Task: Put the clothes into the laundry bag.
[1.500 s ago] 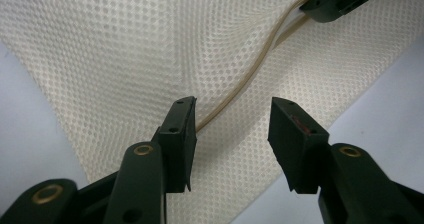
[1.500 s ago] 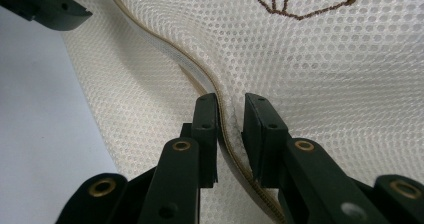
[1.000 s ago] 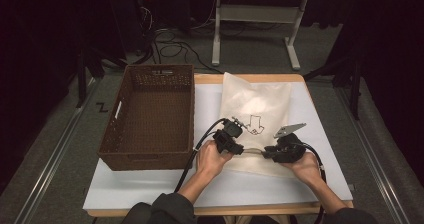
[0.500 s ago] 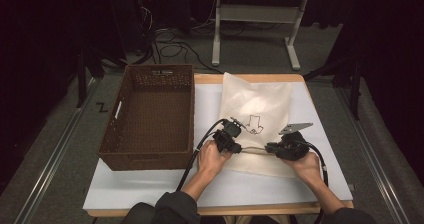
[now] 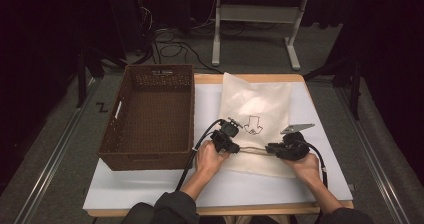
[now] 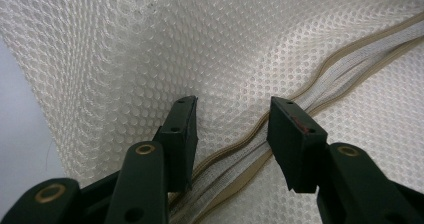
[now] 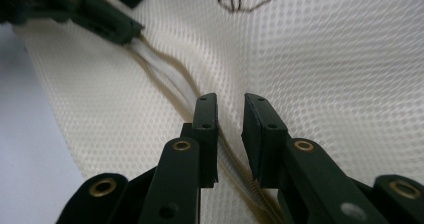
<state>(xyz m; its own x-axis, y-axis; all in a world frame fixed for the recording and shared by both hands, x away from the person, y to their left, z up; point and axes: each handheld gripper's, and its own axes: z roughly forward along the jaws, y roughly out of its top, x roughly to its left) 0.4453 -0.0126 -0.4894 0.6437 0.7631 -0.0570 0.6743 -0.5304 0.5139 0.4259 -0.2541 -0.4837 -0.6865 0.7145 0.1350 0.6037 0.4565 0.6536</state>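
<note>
White mesh laundry bag [image 5: 257,121], printed with a dark outline figure, lies flat on the tabletop [image 5: 150,184] beside a wicker basket [image 5: 150,119]. Its beige zipper [image 6: 280,129] runs between both tongs: the left tongs [image 6: 232,134] stand parted astride it, while the right tongs [image 7: 230,134], just reopening slightly, straddle it with a narrow gap.

right gripper [image 7: 230,129] | jaws narrowly apart, just opened slightly | straddling mesh bag [image 7: 325,59] zipper [image 7: 165,76]
</note>
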